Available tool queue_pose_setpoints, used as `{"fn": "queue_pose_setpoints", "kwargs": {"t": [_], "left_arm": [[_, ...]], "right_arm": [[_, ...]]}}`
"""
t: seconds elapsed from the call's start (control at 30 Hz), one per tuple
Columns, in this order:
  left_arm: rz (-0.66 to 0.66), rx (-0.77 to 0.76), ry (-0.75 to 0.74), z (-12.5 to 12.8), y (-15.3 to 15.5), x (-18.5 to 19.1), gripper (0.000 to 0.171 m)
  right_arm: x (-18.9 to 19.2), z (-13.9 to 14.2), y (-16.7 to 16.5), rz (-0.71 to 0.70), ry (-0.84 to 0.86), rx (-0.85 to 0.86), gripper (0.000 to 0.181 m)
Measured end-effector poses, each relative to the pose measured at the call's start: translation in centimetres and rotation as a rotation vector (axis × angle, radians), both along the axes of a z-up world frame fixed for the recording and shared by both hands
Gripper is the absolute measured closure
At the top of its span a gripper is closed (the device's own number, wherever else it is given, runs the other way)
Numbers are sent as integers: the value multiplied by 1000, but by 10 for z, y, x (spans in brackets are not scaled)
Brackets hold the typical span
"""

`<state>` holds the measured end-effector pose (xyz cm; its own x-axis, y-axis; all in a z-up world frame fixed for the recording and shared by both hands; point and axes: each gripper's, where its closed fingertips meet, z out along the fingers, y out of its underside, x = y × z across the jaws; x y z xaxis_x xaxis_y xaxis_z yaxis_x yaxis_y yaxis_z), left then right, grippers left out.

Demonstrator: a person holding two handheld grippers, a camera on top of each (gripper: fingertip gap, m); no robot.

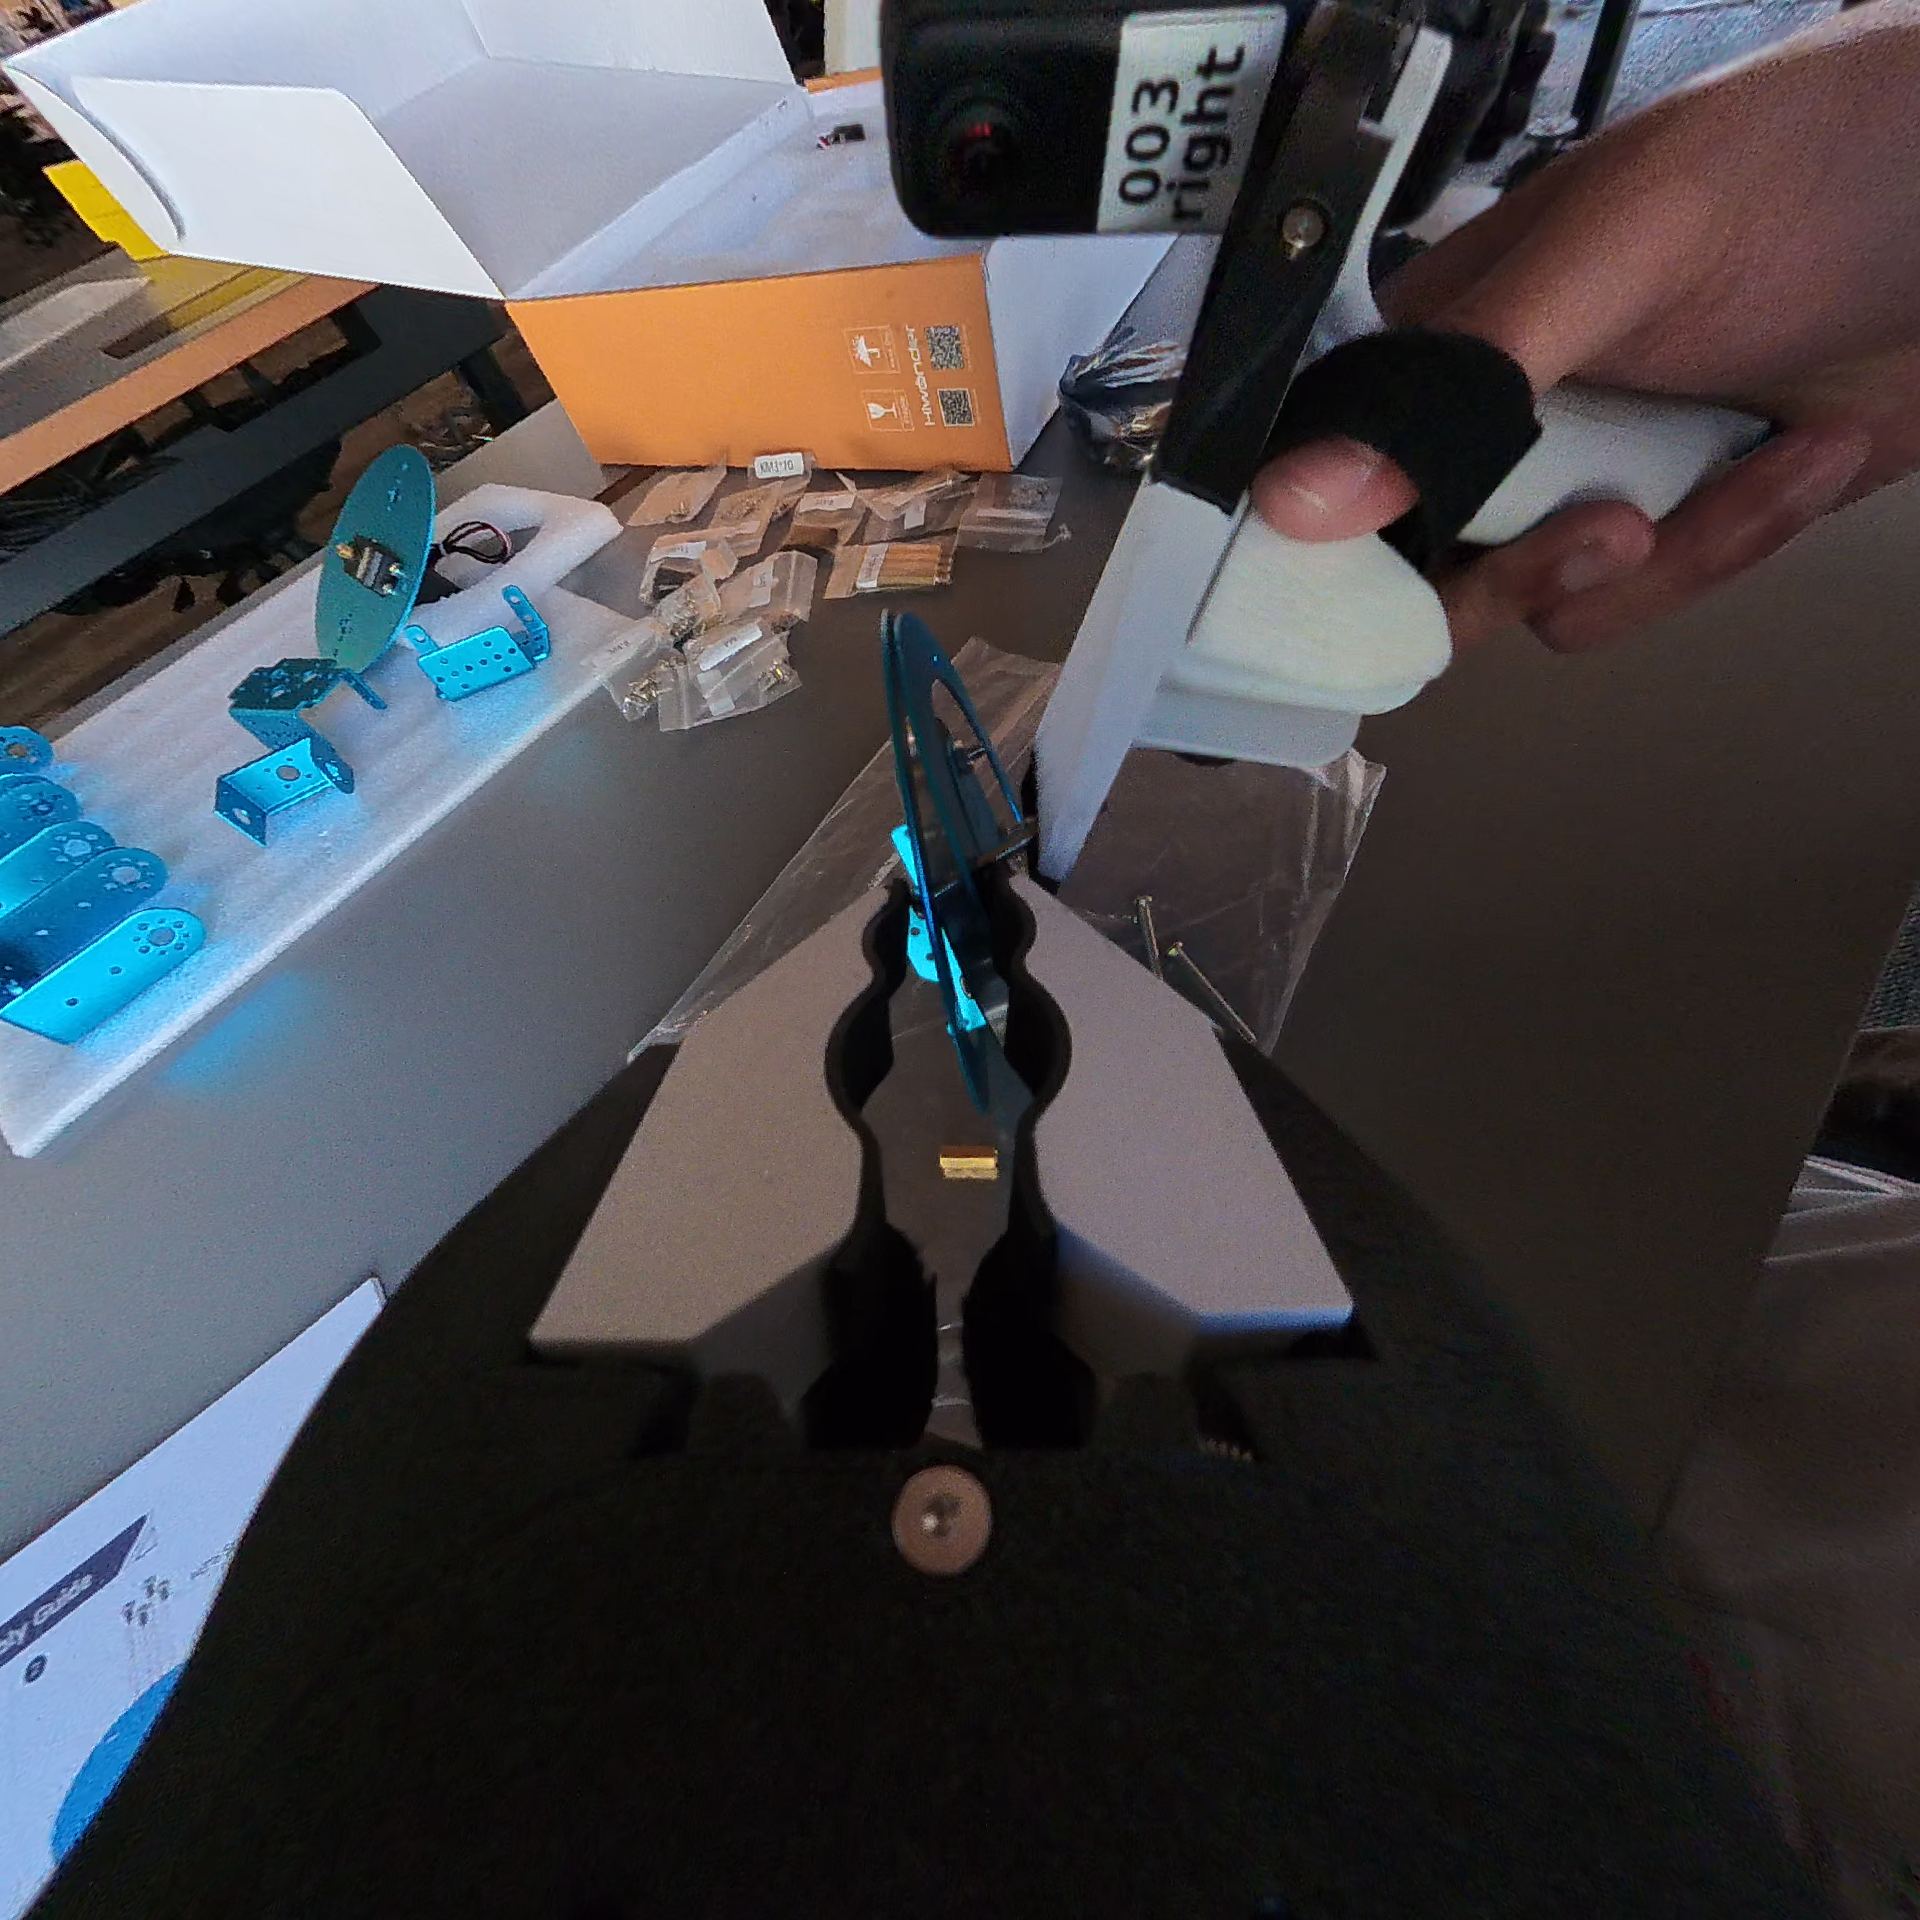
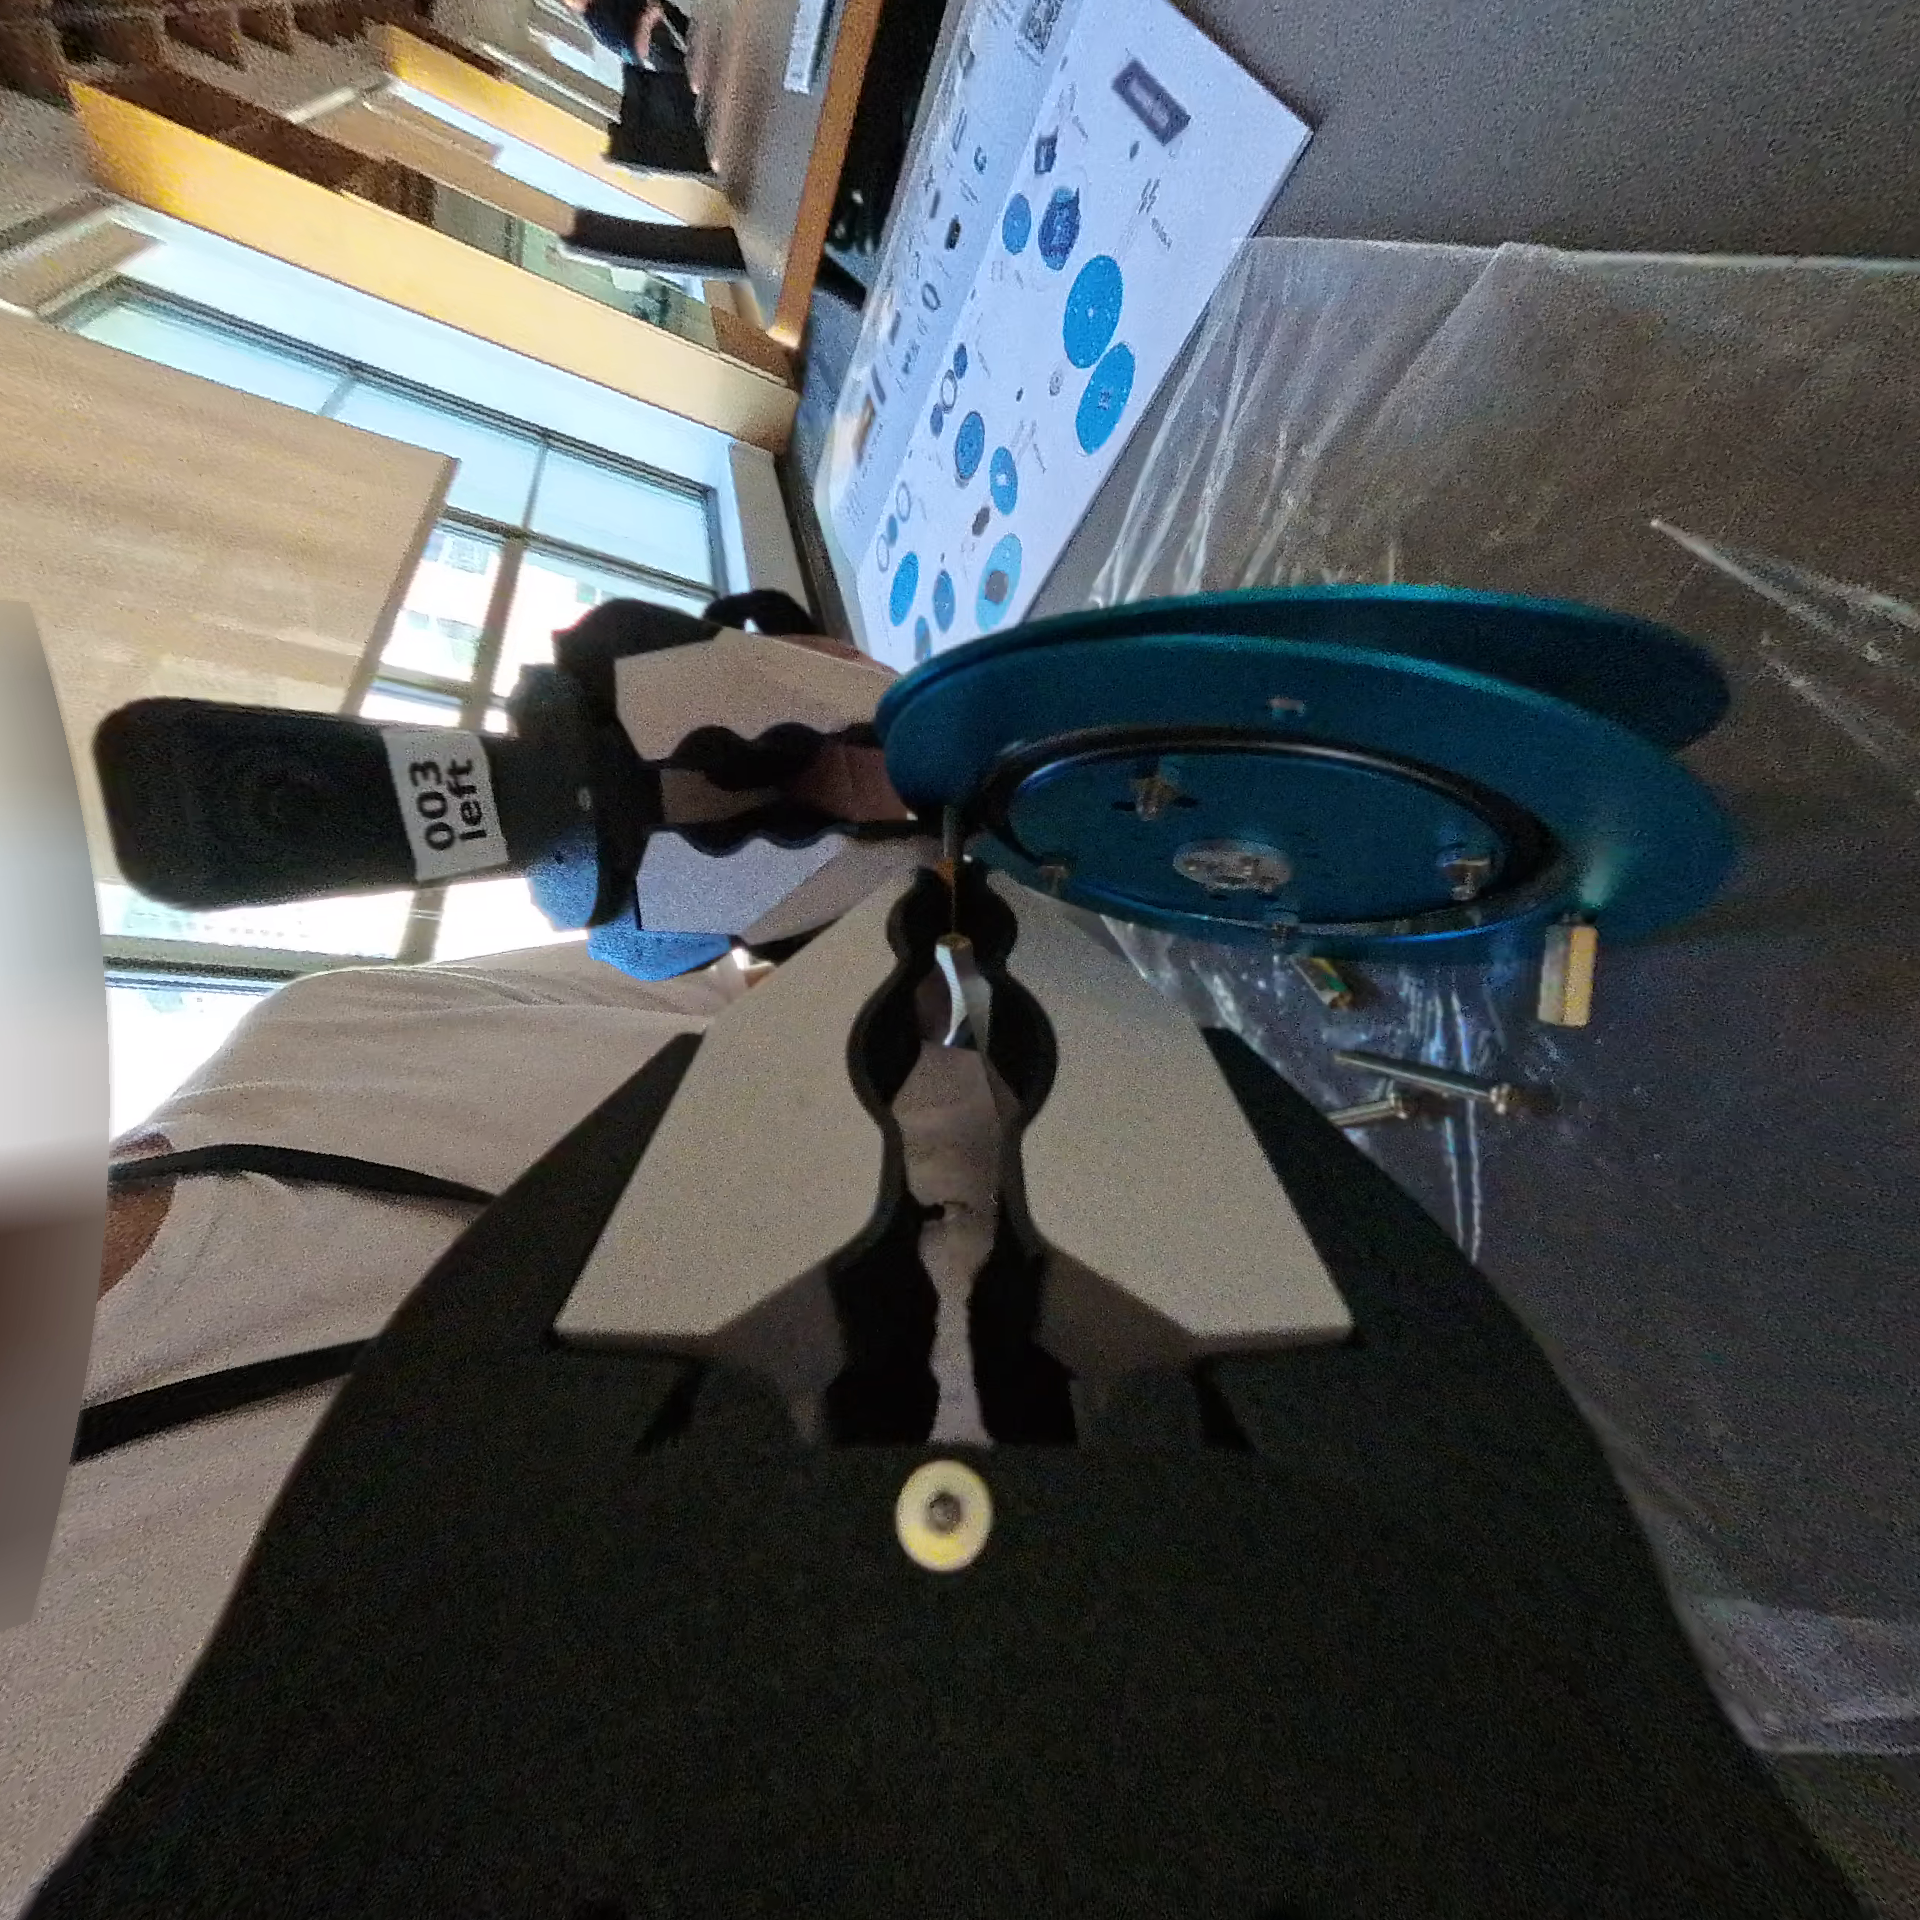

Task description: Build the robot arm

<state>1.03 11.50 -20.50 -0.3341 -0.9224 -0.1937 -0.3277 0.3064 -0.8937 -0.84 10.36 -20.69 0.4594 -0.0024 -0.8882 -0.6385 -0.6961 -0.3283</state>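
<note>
Above the grey surface (image 1: 520, 1039), the left claw (image 1: 951, 935) pinches a blue disc assembly (image 1: 935, 831) on edge. At its 3 o'clock the right claw (image 2: 961, 914) grips a thin screw (image 2: 954, 883) at the disc's rim, over a clear plastic bag (image 2: 1558, 416).

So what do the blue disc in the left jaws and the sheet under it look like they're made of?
Blue disc assembly: likely anodised metal, judging by its even satin blue sheen, thin rigid edge and screw heads. Sheet beneath: clear plastic film, probably a bag; it is see-through, creased and glinting.
</note>
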Motion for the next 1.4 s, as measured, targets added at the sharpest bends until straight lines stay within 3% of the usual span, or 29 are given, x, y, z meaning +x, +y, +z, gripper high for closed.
{"fn": "queue_pose_setpoints", "kwargs": {"t": [0.03, 0.1, 0.17, 0.23, 0.37, 0.47, 0.53, 0.57, 0.63, 0.7, 0.87, 0.93, 0.97, 1.03, 1.17, 1.27, 1.33, 1.4], "left_arm": [[3, -1, 0, 0, 0, 0, 157], [9, -10, 2, -1, 0, 0, 157], [14, -18, 3, -1, 0, -1, 157], [15, -12, 3, -1, 0, -1, 157], [25, -19, 10, 0, 0, 1, 157], [28, -43, 8, 0, -1, 2, 157], [28, -47, 11, -1, -1, 2, 157], [27, -45, 11, -1, -1, 2, 157], [17, -36, 8, -2, -2, 0, 157], [11, -29, 3, -2, -3, -1, 157], [5, -24, -6, 0, -5, -2, 157], [2, -22, -6, -1, -5, -2, 157], [4, -24, -5, -1, -5, -2, 157], [10, -33, 3, -2, -5, -1, 157], [15, -37, 7, -2, -5, -2, 157], [15, -41, 15, -2, -4, -2, 157], [30, -28, 22, -2, -2, -1, 157], [33, -25, 24, -2, -1, -1, 157]], "right_arm": [[0, -1, 0, -5, -36, 21, 177], [4, -4, -1, 6, -322, 67, 172], [13, -9, -4, 25, -744, 65, 152], [23, -12, -9, 57, -1157, 29, 144], [32, -7, -10, 158, -1831, -86, 152], [29, -17, -9, 256, -1957, -175, 152], [40, -8, -6, 240, -2103, -202, 178], [40, -8, -6, 266, -2094, -210, 178], [35, -14, -10, 258, -1872, -220, 179], [25, -21, -12, 241, -1520, -191, 179], [-11, -15, -15, 194, -397, -117, 179], [-16, -11, -15, 174, -125, -97, 179], [-16, -11, -14, 172, -99, -81, 178], [-11, -16, -12, 190, -319, -44, 178], [18, -17, -7, 189, -1293, 63, 153], [22, -10, -4, 257, -1946, 88, 156], [28, -8, 1, 274, -2179, 59, 167], [31, -6, 3, 261, -2193, 60, 177]]}}
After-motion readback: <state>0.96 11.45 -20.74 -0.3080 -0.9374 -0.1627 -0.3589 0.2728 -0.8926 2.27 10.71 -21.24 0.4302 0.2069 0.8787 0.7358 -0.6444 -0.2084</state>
